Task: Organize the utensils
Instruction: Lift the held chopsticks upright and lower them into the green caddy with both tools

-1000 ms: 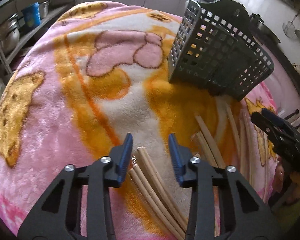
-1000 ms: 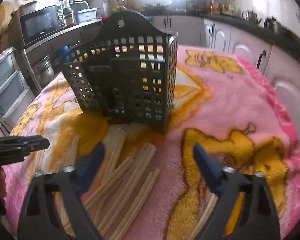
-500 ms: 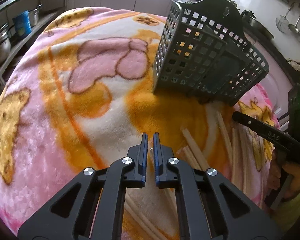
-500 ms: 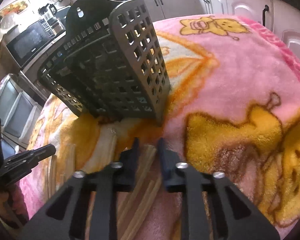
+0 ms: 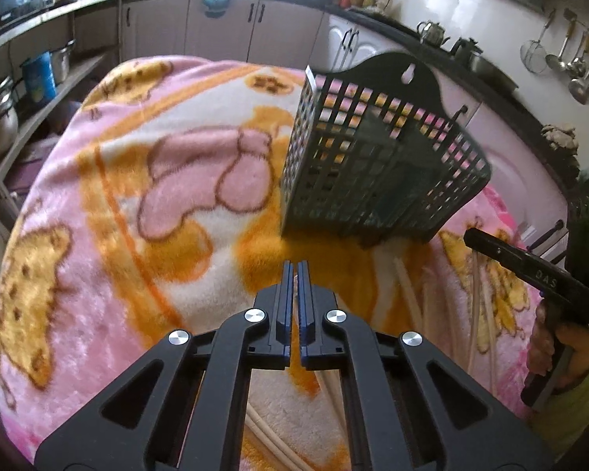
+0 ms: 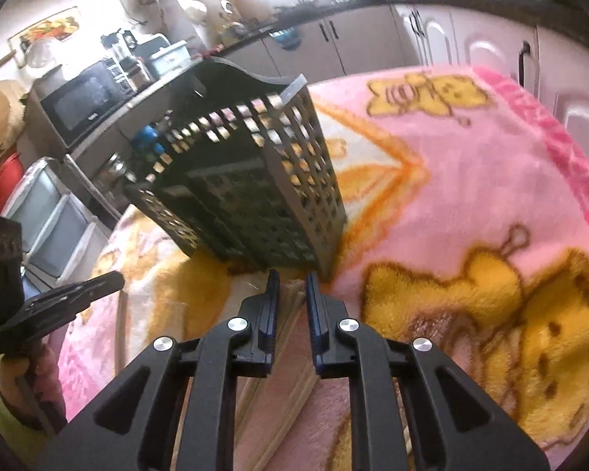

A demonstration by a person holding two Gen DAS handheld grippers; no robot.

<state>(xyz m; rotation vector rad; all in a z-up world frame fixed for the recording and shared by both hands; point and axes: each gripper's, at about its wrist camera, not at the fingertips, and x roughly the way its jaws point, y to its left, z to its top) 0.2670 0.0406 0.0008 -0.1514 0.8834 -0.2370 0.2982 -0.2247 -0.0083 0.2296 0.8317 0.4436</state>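
Note:
A dark grid utensil basket [image 5: 373, 165] [image 6: 255, 180] stands on the pink and orange blanket [image 5: 137, 196]. My left gripper [image 5: 295, 265] hangs shut just in front of it, above the blanket; the slit between its pads is too thin to tell if a chopstick is caught. Loose wooden chopsticks [image 5: 408, 294] lie on the blanket to its right and below it. My right gripper [image 6: 292, 274] is closing, its pads pressed on a small bundle of chopsticks [image 6: 290, 314] that runs back under it. Each gripper appears side-on at the other view's edge [image 5: 467, 235] [image 6: 121, 276].
Kitchen cabinets and a dark counter with kettles ring the table. A microwave [image 6: 82, 106] and plastic drawers [image 6: 55, 227] stand to one side, shelves with pots [image 5: 0, 125] beyond the blanket's edge. A hand [image 5: 557, 349] holds the right gripper's handle.
Both grippers went from open to closed, the left over the chopstick ends and the right onto a bundle. Both then rose off the blanket, and the views now tilt up toward the basket.

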